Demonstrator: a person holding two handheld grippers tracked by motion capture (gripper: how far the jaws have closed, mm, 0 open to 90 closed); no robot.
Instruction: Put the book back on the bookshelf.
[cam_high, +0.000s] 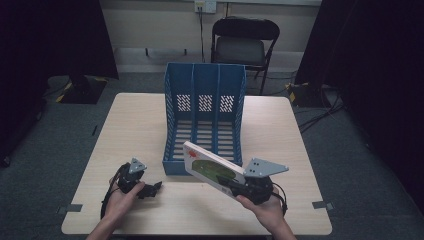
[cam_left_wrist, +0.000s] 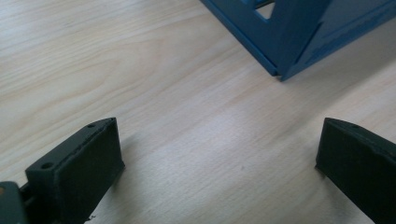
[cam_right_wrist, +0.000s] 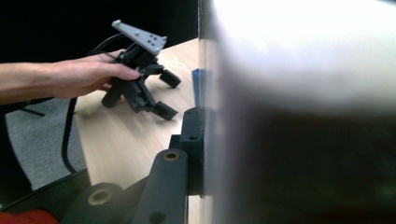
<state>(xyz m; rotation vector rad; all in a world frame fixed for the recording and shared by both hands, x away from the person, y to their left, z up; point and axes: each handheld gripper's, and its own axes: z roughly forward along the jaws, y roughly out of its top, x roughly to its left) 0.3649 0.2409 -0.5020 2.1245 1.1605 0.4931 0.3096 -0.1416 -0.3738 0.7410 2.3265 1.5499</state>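
High view gives me the clearest read: my right gripper (cam_high: 231, 186) is clamped on the lower edge of a white picture book (cam_high: 212, 168) with a green cover illustration, holding it tilted above the table (cam_high: 135, 130), just in front of the blue three-slot file rack (cam_high: 204, 117). The book's upper corner overlaps the rack's front lip; I cannot tell whether they touch. Right gripper view shows one black jaw pressed flat against the book's blurred side. My left gripper (cam_high: 152, 188) rests low over the table, left of the rack, and left gripper view shows its jaws spread wide with bare wood between them.
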